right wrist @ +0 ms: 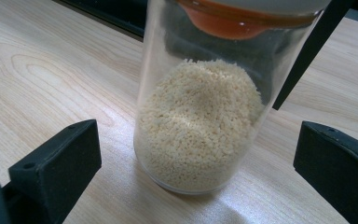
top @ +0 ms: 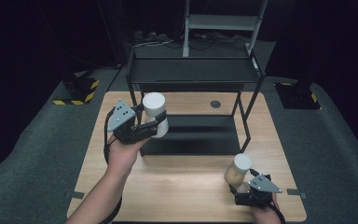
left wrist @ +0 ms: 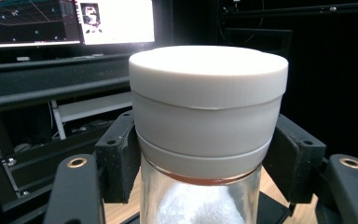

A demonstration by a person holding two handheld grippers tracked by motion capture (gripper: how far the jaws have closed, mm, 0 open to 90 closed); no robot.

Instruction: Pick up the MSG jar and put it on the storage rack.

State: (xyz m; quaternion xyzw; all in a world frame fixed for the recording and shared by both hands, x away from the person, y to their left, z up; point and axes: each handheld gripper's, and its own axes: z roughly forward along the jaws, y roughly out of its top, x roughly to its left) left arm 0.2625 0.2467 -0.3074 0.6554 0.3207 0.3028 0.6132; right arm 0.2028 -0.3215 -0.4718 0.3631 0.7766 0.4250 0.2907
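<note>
High view: the left gripper (top: 156,123) holds a white-lidded jar (top: 155,114) in the air at the front left corner of the black two-tier rack (top: 193,77), beside its front left post, above the bench (top: 186,186) and between the levels of the rack's two shelves. The second jar (top: 238,170), filled with pale grain, stands on the bench in front of the rack's right post, just ahead of the right gripper (top: 242,184).

Left gripper view: the fingers (left wrist: 116,161) are closed on the first jar (left wrist: 209,116), pressing on the clear glass and the lower skirt of its lid from both sides. The lid is a broad, matte white cylinder with a flat top; an orange sealing ring shows at the neck, and a white, powdery filling lies inside.

Right gripper view: the fingers (right wrist: 58,163) stand apart on either side of the grain jar (right wrist: 200,121) without touching it. Its wall is smooth, clear and cylindrical; the contents are fine, cream-coloured beads heaped to about half height under an orange seal. The bench is light wood-grain laminate with a slight sheen.

Judged progress: the work appears to be shelving both jars. The first is lifted but not yet set down on a shelf; the second is approached but ungrasped, so both placements remain.
</note>
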